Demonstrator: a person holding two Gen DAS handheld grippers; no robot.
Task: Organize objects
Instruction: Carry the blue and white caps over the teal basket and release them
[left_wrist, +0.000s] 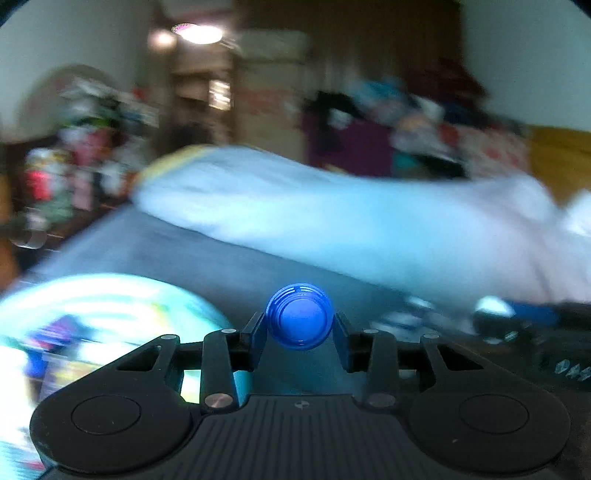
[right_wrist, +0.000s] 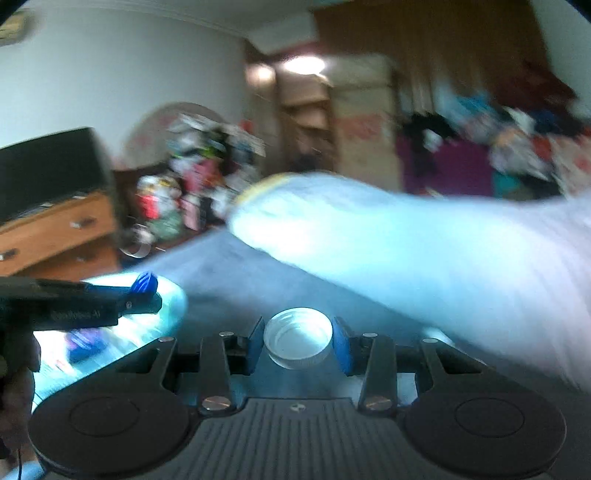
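Left gripper (left_wrist: 299, 332) level over the grey bed surface (left_wrist: 192, 254), clenched on a blue bottle cap (left_wrist: 298, 316), cap's closed top facing the camera, pinched at both sides by the blue pads (left_wrist: 341, 341). Right gripper (right_wrist: 298, 349) likewise level, grasping a white bottle cap (right_wrist: 298, 338), open side up and tilted slightly toward the lens. Seen from the right wrist, left gripper (right_wrist: 146, 291) stretched out to the left of the white cap, blue cap (right_wrist: 144, 283) at its tip, above a round pale-turquoise tray (right_wrist: 173, 299) with a blurred colourful print. Beyond both caps, a large white pillow (right_wrist: 388, 251) lying across the bed, its yellow-trimmed end pointing left. Bare grey bed between pillow and tray, open for travel. Left of the tray, bed edge dropping off toward a wooden drawer unit (right_wrist: 55, 232). Background heavily blurred; details beyond the pillow hard to tell.
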